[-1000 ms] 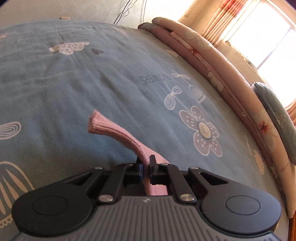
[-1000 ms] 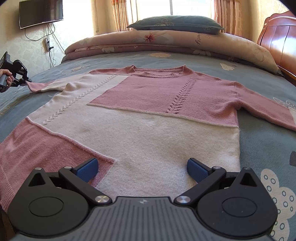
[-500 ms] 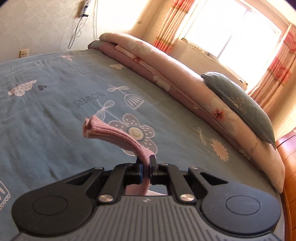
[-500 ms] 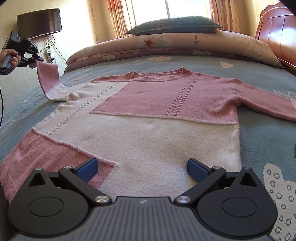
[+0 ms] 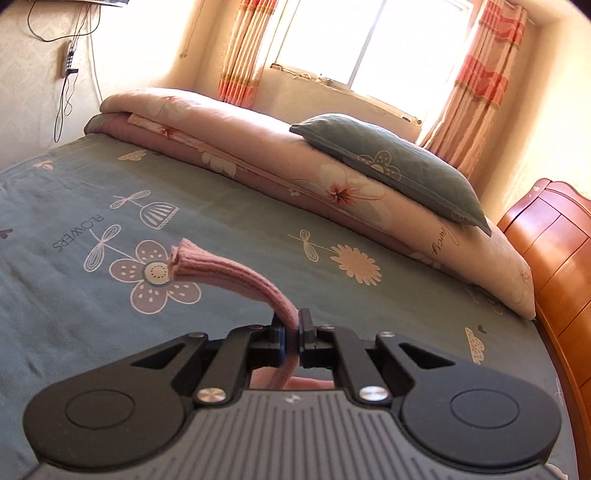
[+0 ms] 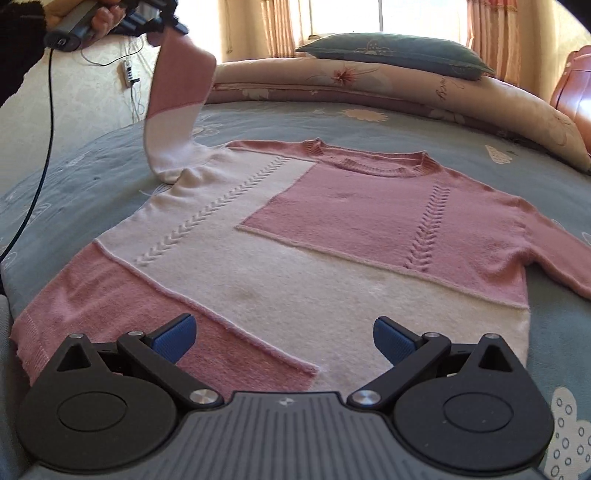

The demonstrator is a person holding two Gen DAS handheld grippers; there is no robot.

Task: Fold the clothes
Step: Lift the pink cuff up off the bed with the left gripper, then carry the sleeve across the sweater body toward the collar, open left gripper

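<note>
The sweater [image 6: 295,258] lies flat on the bed [image 6: 406,122], front up, collar at 12 o'clock toward the quilt [image 6: 406,88] and pillow [image 6: 395,51], hem nearest the right gripper [image 6: 284,338]. That gripper hangs above the hem with its 2 blue pads [image 6: 173,338] spread wide and nothing between them.

The left gripper [image 5: 291,334] is clamped tight on the sleeve [image 5: 229,273]; its pink cuff sticks out past the jaws toward 10 o'clock, above the flower print of the bed sheet. From the right wrist view, the same gripper [image 6: 162,26] sits at 11 o'clock, gripped by a hand [image 6: 99,16], with the sleeve [image 6: 177,107] raised off the bed and hanging down from it, pink at the top, white below, bending into the white shoulder. The other sleeve lies flat at 3 o'clock, running off the frame edge.

A cable [image 6: 40,155] drops from the left gripper at 9 o'clock. A wooden headboard [image 5: 554,251] stands at 3 o'clock in the left wrist view.
</note>
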